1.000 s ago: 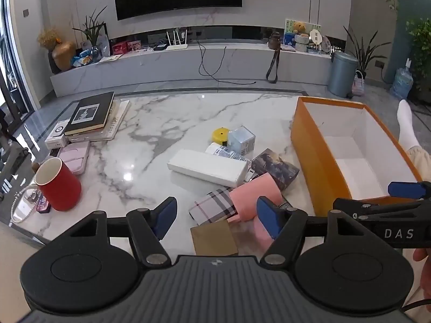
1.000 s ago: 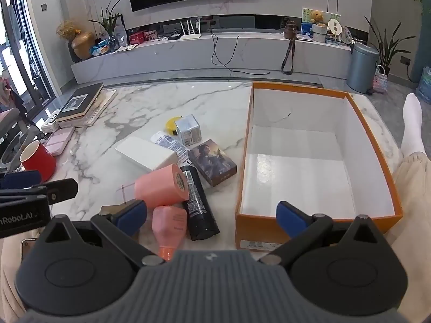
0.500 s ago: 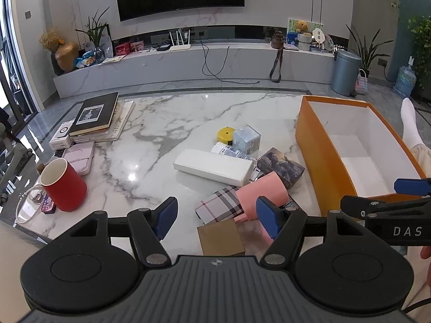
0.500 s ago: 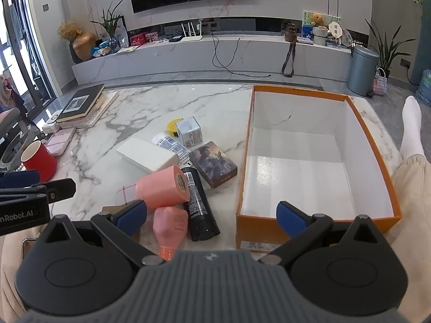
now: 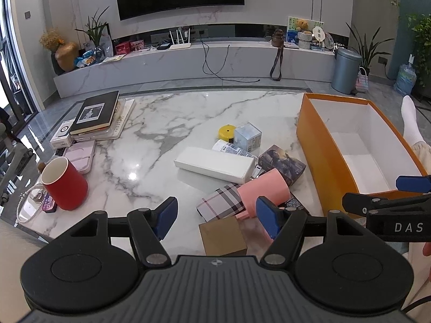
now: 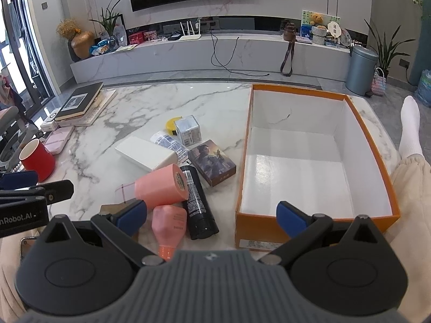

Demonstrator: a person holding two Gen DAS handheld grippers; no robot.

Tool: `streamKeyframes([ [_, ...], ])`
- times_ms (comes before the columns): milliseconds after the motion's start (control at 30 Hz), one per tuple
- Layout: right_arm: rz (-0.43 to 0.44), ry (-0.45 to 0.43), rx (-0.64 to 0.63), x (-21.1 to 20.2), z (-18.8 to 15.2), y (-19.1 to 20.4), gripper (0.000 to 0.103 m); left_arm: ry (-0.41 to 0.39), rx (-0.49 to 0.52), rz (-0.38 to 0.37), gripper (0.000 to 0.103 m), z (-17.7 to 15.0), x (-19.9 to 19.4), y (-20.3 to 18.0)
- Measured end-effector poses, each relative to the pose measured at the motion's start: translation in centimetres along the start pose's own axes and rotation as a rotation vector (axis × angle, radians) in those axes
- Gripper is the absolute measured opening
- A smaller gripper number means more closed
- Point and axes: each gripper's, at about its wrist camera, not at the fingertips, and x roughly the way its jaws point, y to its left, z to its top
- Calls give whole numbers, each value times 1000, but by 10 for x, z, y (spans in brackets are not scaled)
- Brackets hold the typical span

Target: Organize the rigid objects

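An empty orange box (image 6: 317,150) with a white inside stands at the right of the marble table; it also shows in the left wrist view (image 5: 320,145). Left of it lies a pile: a long white box (image 5: 214,164), a pink cylinder (image 6: 161,187), a pink bottle (image 6: 169,222), a black bottle (image 6: 198,202), a picture box (image 6: 212,162), a plaid box (image 5: 222,206), a brown box (image 5: 222,235), a clear cube (image 6: 187,130) and a yellow disc (image 5: 225,132). My left gripper (image 5: 216,216) is open and empty above the pile's near edge. My right gripper (image 6: 211,216) is open and empty over the box's near left corner.
A red mug (image 5: 64,184) stands at the table's left front. Behind it are a pink case (image 5: 80,152), a stack of books (image 5: 97,113) and a small white box (image 5: 62,134). A person's leg with a white sock (image 6: 410,129) is right of the table.
Both views have shifted slightly: the pile and orange box sit a little further right and lower in frame. Both grippers stay open; nothing was picked up.
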Motion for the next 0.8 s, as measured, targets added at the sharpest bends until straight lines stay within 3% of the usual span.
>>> streamKeyframes([
  [667,2,6,-30,9,5,4,100,34,32,-37,79,1,9,8],
  [733,21,-14,-51,9,8,6,98,42,45,-50,79,5,10,14],
  [800,46,-23,-83,12,12,10,87,50,57,-51,79,9,13,23],
])
